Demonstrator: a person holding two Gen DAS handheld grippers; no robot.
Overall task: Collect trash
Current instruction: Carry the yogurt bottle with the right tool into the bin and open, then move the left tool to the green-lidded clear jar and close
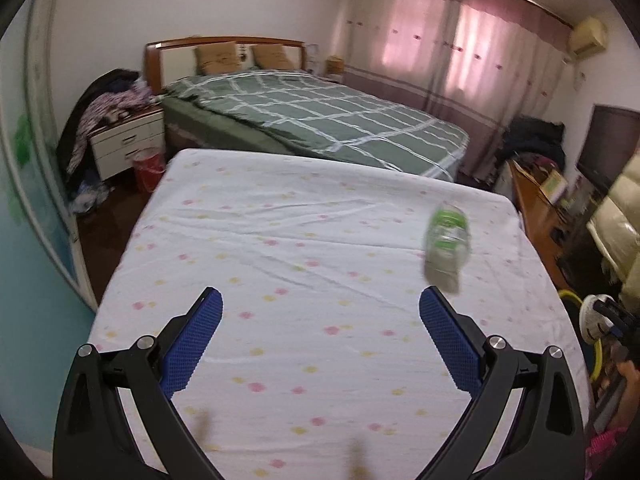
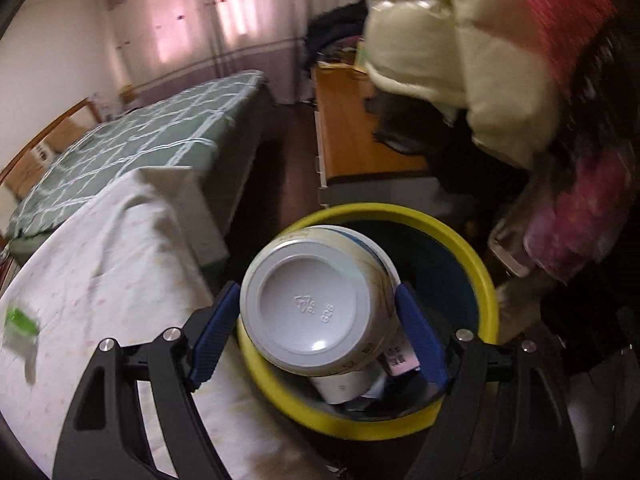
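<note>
We see the tabletop (image 1: 304, 240) under a white flower-print cloth, with the green plaid bed (image 1: 320, 120) far behind it. At the tabletop's right edge on the floor sits the yellow-rimmed trash bin (image 2: 480, 264), already holding paper scraps. Right gripper (image 2: 316, 320) is over the bin mouth, fingers (image 2: 214, 328) spread wide around an upturned white paper bowl (image 2: 308, 304), base facing the camera; both blue pads sit against its sides, so we read it as pinched between them. Clear plastic bottle (image 1: 446, 244) with green label lies on its side on the cloth, far right part of the tabletop, blurred. Left gripper (image 1: 320, 336) hangs above the near tabletop, fingers (image 1: 192, 344) spread and empty, its right fingertip just beside the bottle in view. A person's cream puffer sleeve (image 2: 460, 40) is at right.
</note>
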